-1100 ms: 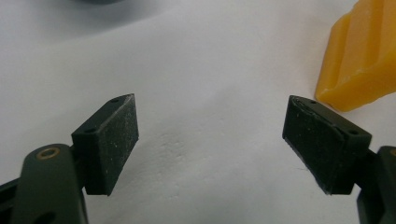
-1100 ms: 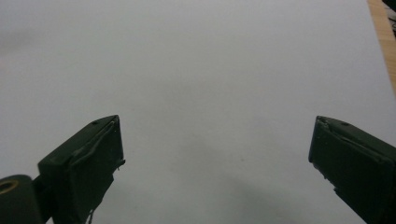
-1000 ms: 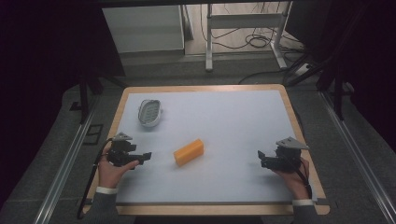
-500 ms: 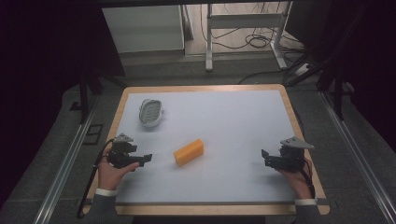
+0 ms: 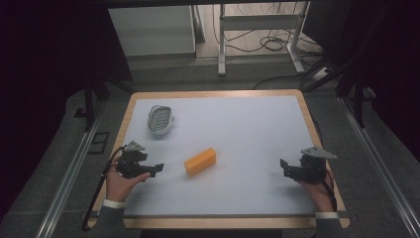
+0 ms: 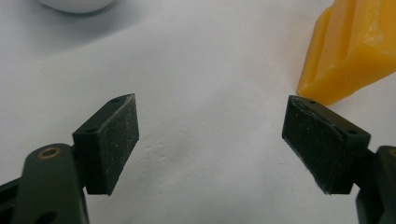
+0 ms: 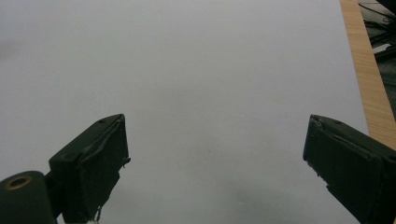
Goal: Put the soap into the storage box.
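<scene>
An orange block (image 5: 200, 161) lies near the middle of the white table top (image 5: 237, 129). Its end also shows at the upper right of the left gripper view as an orange block (image 6: 355, 46), just beyond the right jaw. My left gripper (image 5: 157, 167) sits at the table's left, a little left of the block, open with nothing between its jaws (image 6: 212, 144). My right gripper (image 5: 283, 167) rests at the table's right side, well away from the block, open over bare table (image 7: 215, 163). A white oval dish (image 5: 160, 119) stands at the back left.
The white dish's edge (image 6: 74, 4) shows at the top left of the left gripper view. The wooden table border (image 7: 369, 79) runs along the right of the right gripper view. Desk legs and cables (image 5: 262, 42) lie on the floor beyond the table.
Both grippers have drifted slightly toward the near edge of the table. The orange block and dish have not moved.
</scene>
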Demonstrator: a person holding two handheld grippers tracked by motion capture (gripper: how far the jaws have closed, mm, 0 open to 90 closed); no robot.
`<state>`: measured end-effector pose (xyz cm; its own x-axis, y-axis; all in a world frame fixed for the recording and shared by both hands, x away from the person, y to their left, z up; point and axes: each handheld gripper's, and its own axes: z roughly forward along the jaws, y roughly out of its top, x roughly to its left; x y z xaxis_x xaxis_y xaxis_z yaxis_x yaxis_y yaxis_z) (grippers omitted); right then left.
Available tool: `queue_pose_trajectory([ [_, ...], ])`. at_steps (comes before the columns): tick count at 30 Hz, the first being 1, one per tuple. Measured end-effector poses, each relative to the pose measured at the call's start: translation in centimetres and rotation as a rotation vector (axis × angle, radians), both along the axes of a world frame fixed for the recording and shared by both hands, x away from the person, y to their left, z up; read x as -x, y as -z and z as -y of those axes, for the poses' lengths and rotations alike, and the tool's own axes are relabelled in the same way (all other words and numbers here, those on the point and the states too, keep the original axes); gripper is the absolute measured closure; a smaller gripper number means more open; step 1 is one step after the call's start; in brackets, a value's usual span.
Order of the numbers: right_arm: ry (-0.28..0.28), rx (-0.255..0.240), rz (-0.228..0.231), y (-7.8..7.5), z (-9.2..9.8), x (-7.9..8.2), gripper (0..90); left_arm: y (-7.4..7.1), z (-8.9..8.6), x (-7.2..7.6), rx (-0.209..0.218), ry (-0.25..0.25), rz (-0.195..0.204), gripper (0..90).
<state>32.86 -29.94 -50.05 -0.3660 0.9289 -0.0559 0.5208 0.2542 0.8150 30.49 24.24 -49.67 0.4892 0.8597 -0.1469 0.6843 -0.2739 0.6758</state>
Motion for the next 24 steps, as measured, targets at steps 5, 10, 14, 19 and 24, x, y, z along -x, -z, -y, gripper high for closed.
queue_pose_trajectory([
  [5, 0.007, 0.0, -0.005, 0.1, 0.2, 0.0, 6.8, -0.9, 0.2, 0.4, 0.022, 0.002, 0.024, 20.3],
  [10, 0.009, -0.001, 0.001, -0.2, 0.2, 0.2, 6.8, -1.8, 0.1, 0.4, 0.036, 0.01, 0.028, 20.4],
  [14, 0.01, 0.002, 0.005, -0.2, 0.2, 0.2, 6.8, -2.5, 0.3, 0.2, 0.032, 0.024, 0.037, 20.5],
  [19, 0.018, -0.002, 0.003, -0.3, 0.5, 0.4, 6.8, -3.1, 1.1, -0.2, 0.016, 0.051, 0.036, 20.7],
  [24, 0.024, -0.007, 0.008, -0.4, 0.7, 0.5, 6.8, -3.7, 2.1, -0.5, -0.013, 0.09, 0.042, 20.7],
])
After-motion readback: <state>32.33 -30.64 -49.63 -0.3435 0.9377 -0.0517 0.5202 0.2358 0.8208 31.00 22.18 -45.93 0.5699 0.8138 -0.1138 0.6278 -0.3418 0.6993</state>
